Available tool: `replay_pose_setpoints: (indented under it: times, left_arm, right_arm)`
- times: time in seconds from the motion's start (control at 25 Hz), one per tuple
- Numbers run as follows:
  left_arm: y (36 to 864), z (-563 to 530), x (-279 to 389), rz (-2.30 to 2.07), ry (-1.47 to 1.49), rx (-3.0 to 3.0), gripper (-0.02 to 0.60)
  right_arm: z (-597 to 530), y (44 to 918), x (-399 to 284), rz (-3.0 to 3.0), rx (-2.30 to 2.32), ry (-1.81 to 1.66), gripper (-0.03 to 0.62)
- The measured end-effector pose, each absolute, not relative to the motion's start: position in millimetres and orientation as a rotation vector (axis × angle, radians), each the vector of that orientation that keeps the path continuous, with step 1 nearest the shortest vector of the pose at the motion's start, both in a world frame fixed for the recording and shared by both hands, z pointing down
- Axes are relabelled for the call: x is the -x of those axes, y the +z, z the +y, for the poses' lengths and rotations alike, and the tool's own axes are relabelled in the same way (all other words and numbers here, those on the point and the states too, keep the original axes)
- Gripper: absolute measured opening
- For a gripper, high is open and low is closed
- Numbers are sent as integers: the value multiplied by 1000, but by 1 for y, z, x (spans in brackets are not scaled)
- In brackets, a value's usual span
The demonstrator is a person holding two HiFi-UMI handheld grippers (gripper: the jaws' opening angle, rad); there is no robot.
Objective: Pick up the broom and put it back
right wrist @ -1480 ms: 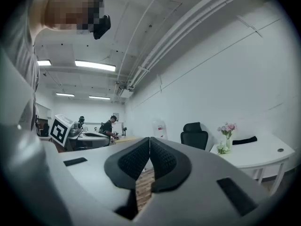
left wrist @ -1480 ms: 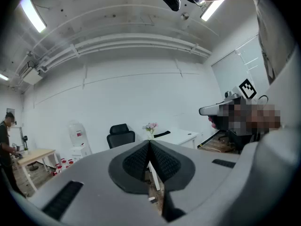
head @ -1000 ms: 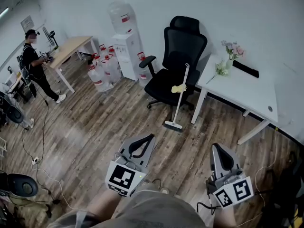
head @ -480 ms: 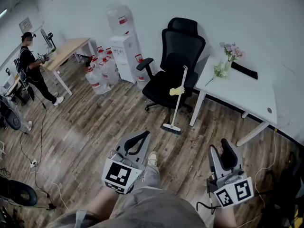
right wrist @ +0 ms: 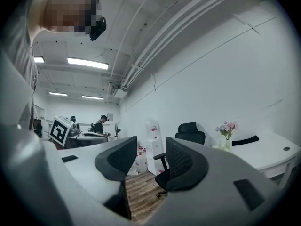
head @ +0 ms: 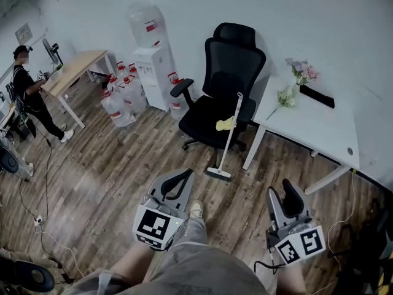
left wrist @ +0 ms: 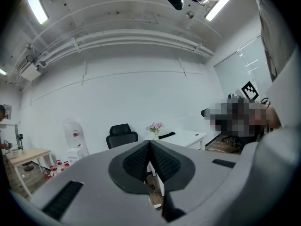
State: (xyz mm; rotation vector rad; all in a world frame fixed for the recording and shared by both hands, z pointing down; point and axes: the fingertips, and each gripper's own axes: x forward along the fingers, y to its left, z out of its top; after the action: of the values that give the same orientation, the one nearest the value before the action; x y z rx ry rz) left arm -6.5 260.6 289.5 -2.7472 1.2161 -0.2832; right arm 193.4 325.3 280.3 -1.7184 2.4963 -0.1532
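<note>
While the broom [head: 230, 137] is leaning against the black office chair [head: 224, 97], its head resting on the wooden floor [head: 110, 171] near the leg of the white table [head: 319, 128], both grippers are hovering low in the head view, well apart from it. A yellow cloth [head: 225, 124] is showing against the handle about halfway up. Whether it is hanging on the broom or lying on the seat cannot be told. The left gripper [head: 187, 174] is pointing toward the broom head with its jaws pressed together, nothing sitting between them. The right gripper [head: 284, 189] is pointing toward the table. Its jaws, having just been opening, are standing apart and empty, with only floor and chair showing through the gap. Farther back, a water dispenser [head: 147, 54] is standing against the wall with bottles [head: 116, 100] at its foot, and a person [head: 24, 91] is standing by a wooden desk [head: 73, 72].
</note>
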Motion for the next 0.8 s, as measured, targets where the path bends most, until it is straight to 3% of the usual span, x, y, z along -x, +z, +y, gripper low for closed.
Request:
replay_pose_setpoints:
  times: [0.8]
  left_arm:
    - [306,-20,38,1102,-389,2853,17]
  right_arm:
    - [37,313,-167,2456,1873,-340,202]
